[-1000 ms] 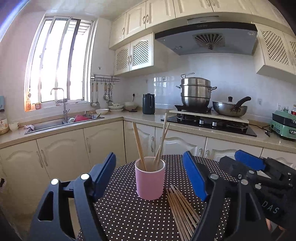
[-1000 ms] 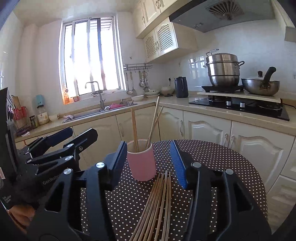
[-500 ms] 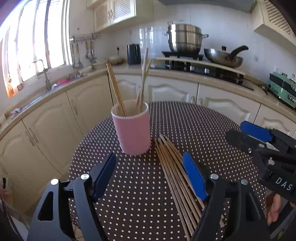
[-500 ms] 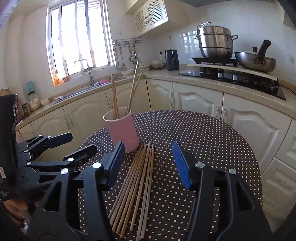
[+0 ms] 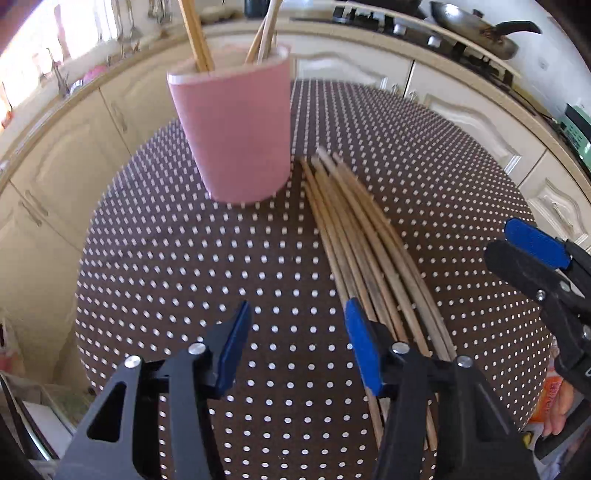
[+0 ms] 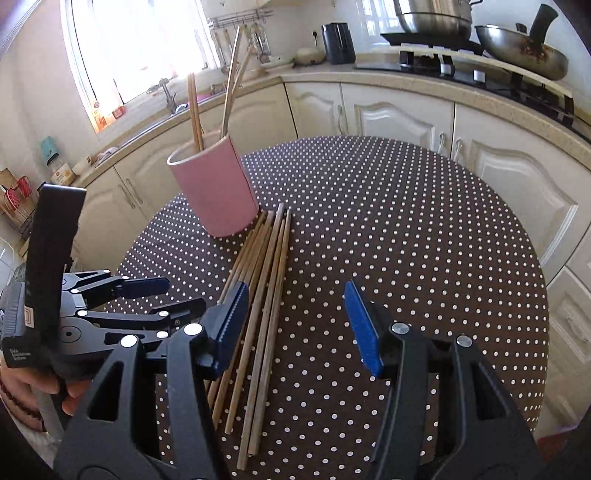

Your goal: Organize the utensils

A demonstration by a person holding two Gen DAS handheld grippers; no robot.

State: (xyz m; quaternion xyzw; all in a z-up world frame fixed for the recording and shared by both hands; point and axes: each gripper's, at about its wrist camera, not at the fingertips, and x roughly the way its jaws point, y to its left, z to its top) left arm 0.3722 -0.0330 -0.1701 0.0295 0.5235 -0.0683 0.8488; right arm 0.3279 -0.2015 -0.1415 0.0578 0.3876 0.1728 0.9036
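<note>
A pink cup (image 5: pixel 236 133) (image 6: pixel 214 192) stands on a round dark table with white dots (image 5: pixel 184 258) (image 6: pixel 406 221) and holds a few upright chopsticks (image 5: pixel 195 33) (image 6: pixel 194 107). To its right, several loose wooden chopsticks (image 5: pixel 362 236) (image 6: pixel 266 266) lie side by side. My left gripper (image 5: pixel 295 325) points steeply down over the bare cloth just left of that bundle. Its jaws are closing with nothing between them, and its right finger overlaps the sticks. My right gripper (image 6: pixel 293 306) hangs open above the bundle's near part, its left finger over the sticks.
Cream cabinets and a counter curve behind the table. On the counter are a hob with a wok (image 6: pixel 517 48) and a steel pot (image 6: pixel 432 14), a black kettle (image 6: pixel 338 42) and a sink (image 6: pixel 166 99) under the window. A hand (image 6: pixel 33 387) holds the left gripper's handle.
Both grippers have tipped downward and sunk towards the table, so the cup and loose chopsticks look larger. The left jaws have narrowed. The chopsticks and cup have not moved.
</note>
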